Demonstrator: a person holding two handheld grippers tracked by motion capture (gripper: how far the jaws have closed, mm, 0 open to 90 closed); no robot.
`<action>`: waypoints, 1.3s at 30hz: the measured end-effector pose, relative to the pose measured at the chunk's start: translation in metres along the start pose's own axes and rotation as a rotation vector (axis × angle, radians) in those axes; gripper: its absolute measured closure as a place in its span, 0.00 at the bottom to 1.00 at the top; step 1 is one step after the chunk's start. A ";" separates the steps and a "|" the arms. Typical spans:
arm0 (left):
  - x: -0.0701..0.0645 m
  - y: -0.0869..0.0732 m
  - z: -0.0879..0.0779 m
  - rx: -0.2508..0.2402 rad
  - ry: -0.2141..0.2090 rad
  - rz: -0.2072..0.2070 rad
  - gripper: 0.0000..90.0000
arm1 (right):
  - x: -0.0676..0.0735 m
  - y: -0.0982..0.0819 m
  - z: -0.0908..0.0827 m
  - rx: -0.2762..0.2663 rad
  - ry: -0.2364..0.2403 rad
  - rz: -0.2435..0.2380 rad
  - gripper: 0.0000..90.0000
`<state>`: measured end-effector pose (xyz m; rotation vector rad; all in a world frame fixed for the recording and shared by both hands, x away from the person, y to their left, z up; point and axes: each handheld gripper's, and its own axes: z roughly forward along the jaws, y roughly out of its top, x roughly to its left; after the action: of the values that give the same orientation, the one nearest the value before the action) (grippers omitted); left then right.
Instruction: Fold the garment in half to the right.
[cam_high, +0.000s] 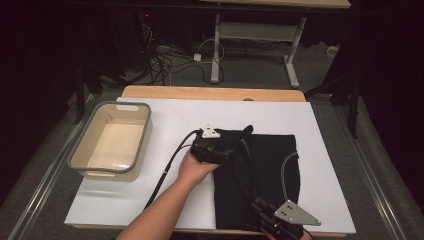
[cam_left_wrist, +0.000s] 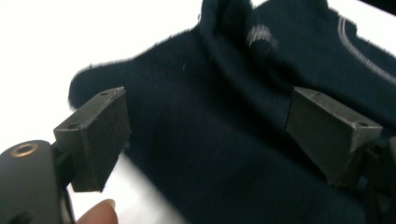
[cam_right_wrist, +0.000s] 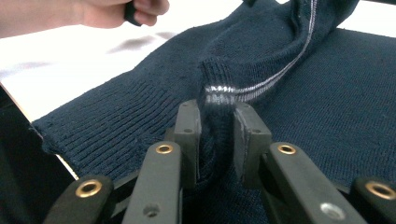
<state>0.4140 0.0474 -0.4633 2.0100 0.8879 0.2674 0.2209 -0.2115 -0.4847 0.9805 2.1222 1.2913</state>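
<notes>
Dark sweater (cam_high: 260, 175), folded, flat on white board (cam_high: 165, 120), right of tub (cam_high: 111, 141). Left gripper (cam_left_wrist: 210, 135): jaws wide apart above sweater's left edge, gripping nothing. Right gripper (cam_right_wrist: 217, 135): clamped on striped fold at near edge.

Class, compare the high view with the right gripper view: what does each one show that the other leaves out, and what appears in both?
High view: the grey-rimmed tub left of the garment, the white board, and cables on the floor.

Right gripper view: the right gripper with its jaws shut on a fold of ribbed cuff with pale stripes.

Both: the dark knitted sweater and the person's left hand.
</notes>
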 end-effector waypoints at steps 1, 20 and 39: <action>0.002 -0.004 -0.002 -0.004 -0.004 -0.007 0.11 | 0.000 0.000 0.000 0.000 0.000 -0.001 0.83; 0.008 -0.063 -0.060 -0.020 0.036 0.033 0.00 | 0.000 -0.002 0.000 0.003 -0.002 0.006 0.83; 0.017 -0.120 -0.123 -0.041 0.057 0.025 0.00 | 0.000 -0.001 -0.002 0.009 -0.012 0.016 0.82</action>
<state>0.3074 0.1799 -0.4917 1.9851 0.8858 0.3560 0.2193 -0.2135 -0.4847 1.0078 2.1165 1.2814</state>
